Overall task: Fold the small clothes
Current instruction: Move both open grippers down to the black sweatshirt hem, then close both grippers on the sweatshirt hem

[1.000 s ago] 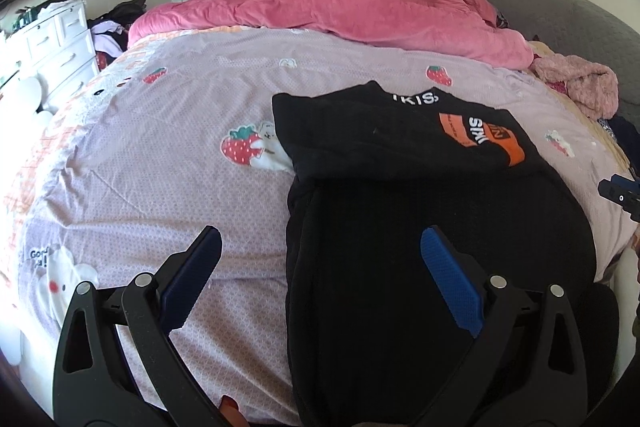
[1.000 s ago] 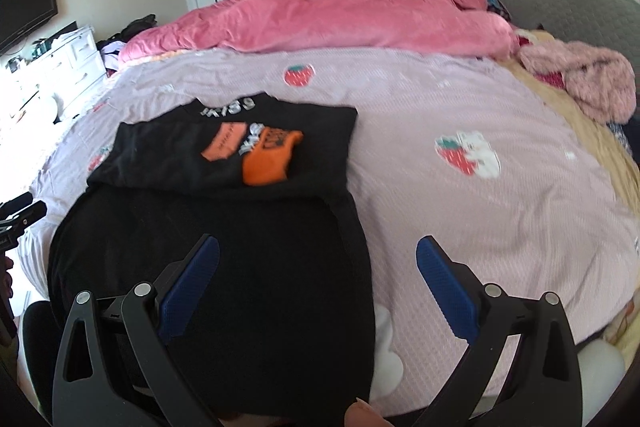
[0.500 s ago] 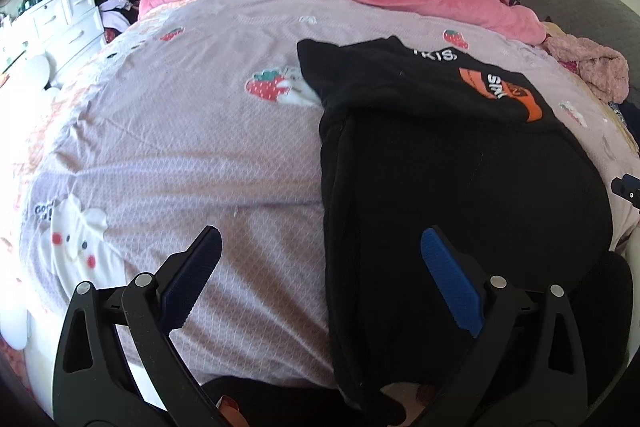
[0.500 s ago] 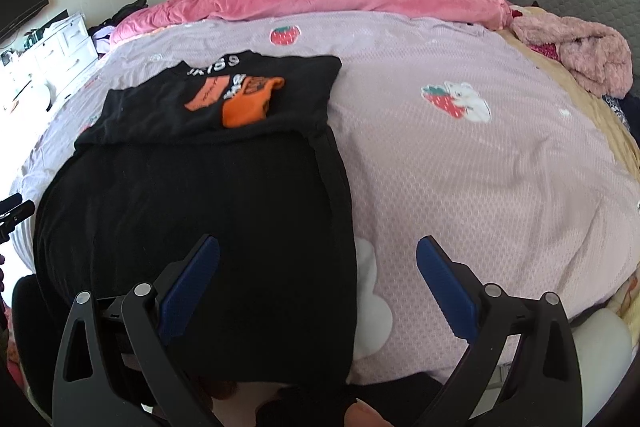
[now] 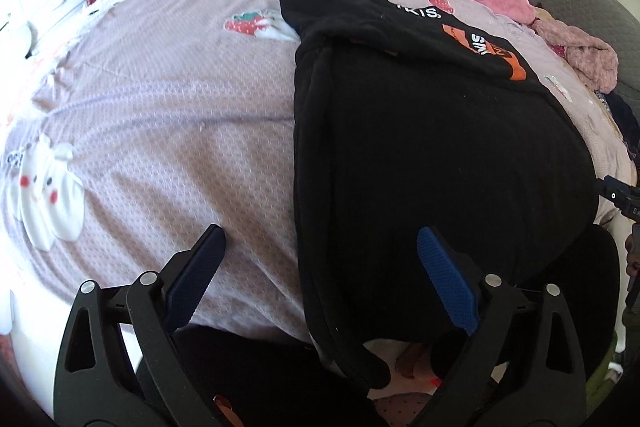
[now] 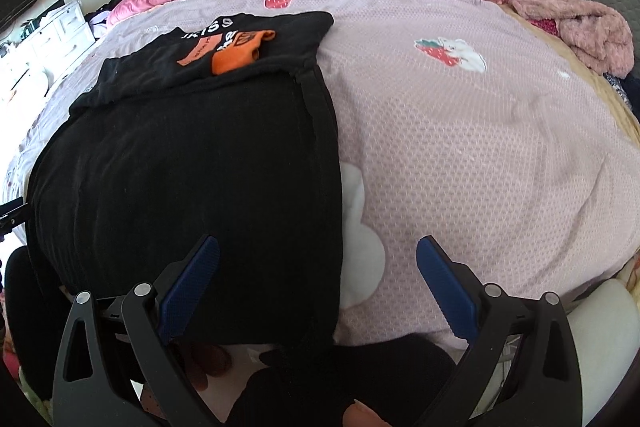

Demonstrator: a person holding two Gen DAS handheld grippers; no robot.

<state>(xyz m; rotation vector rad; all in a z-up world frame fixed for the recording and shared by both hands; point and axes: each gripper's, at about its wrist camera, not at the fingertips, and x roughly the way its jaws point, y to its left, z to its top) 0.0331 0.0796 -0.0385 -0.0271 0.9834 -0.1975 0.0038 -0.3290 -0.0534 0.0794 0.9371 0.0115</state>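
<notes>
On the lilac strawberry-print bedspread (image 5: 168,131) the black garment (image 5: 432,163) lies flat, its near hem hanging over the bed edge. The left gripper (image 5: 320,279) is spread wide with the garment's left edge between its fingers; the right gripper (image 6: 318,279) is just as wide, straddling the right edge. Neither's holding anything. White letters by the orange patch (image 6: 236,57) look like "KIS", can't read the rest.
</notes>
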